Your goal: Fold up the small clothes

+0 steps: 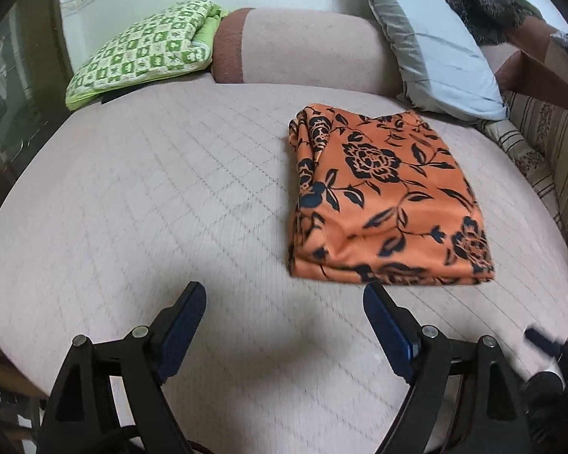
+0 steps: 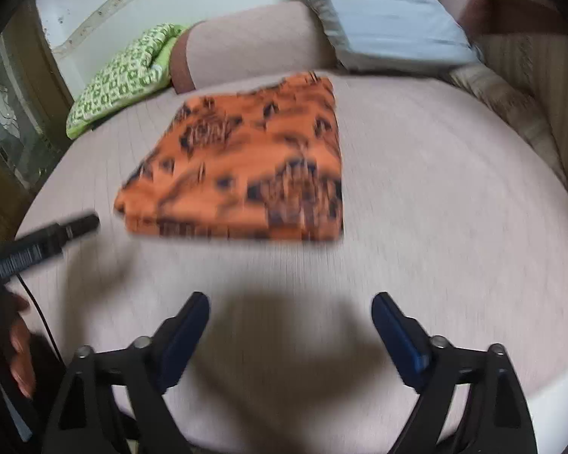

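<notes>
Left gripper (image 1: 284, 299) and right gripper (image 2: 289, 308), jaws wide and empty, hover before the folded orange cloth (image 1: 386, 196): soft, light, probably slippery; pinch its near corners.

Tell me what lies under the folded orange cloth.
The orange cloth rests directly on the pink quilted bed cover, which shows all around it. Its own lower layers show only at the edges; anything between or beneath them is covered. Both grippers are open and clear of it.
</notes>
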